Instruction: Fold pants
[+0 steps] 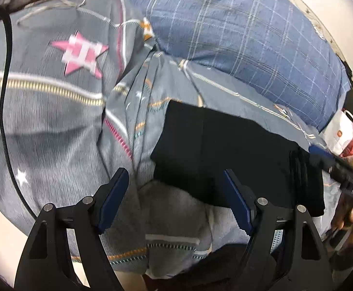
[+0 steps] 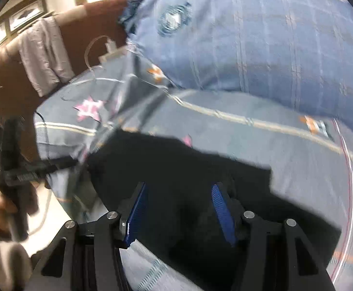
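The black pants [image 1: 227, 150] lie folded into a compact rectangle on the grey patterned bedspread [image 1: 55, 111]. My left gripper [image 1: 176, 177] is open and empty, just above the pants' near left corner. In the left wrist view the right gripper [image 1: 341, 172] reaches in at the pants' right edge. In the right wrist view the pants [image 2: 176, 169] fill the middle. My right gripper [image 2: 180, 190] is open over them, holding nothing. The left gripper [image 2: 31, 172] shows blurred at the left.
A blue plaid pillow [image 1: 244, 31] lies beyond the pants. A black cable [image 1: 5, 111] runs down the bedspread's left side. A white and red bag [image 1: 343, 133] sits off the bed at right. A brown headboard [image 2: 79, 36] with a grey cloth [image 2: 45, 53] stands at the back.
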